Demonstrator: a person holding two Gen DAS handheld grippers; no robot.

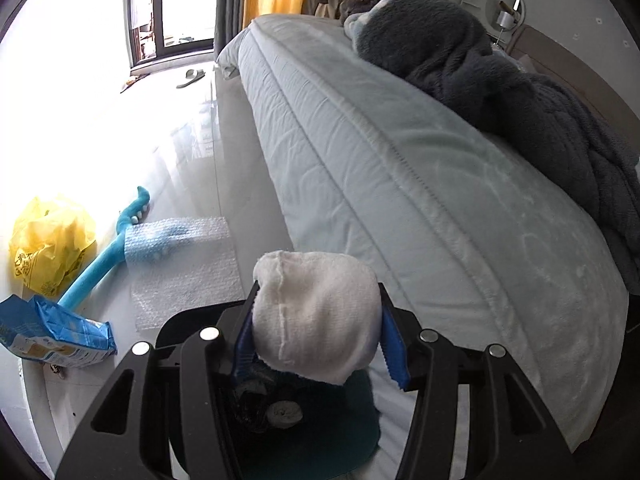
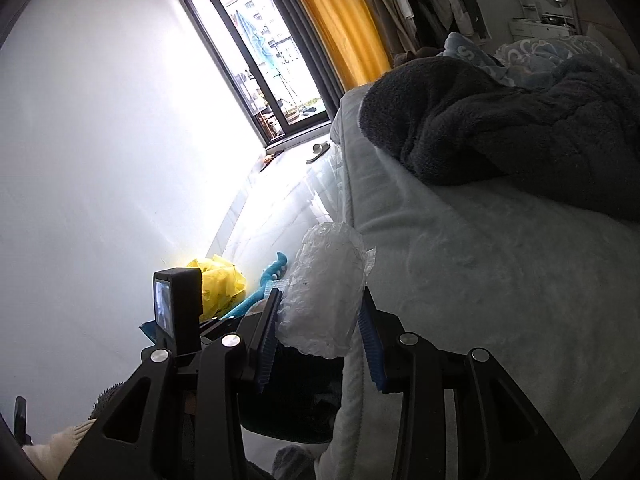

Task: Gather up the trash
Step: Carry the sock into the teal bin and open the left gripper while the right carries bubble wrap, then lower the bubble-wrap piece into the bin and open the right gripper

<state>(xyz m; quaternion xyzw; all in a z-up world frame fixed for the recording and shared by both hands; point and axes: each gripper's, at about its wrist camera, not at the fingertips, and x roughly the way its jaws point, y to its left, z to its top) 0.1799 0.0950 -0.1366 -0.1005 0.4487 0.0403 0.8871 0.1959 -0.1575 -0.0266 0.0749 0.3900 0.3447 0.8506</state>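
Beside the long pale quilted mattress (image 1: 400,184), I carry soft trash in both grippers.

My left gripper (image 1: 320,320) pinches a wadded white cloth (image 1: 316,312), light and squashy, best held across its middle; below it, off the mattress edge, a dark bin (image 1: 280,412) already holds rubbish. My right gripper (image 2: 320,312) clamps a crumpled clear plastic wrapper (image 2: 324,296), slippery, held at its bulk. Only the left view shows bubble wrap (image 1: 188,264) and a blue packet (image 1: 52,332) on the floor.
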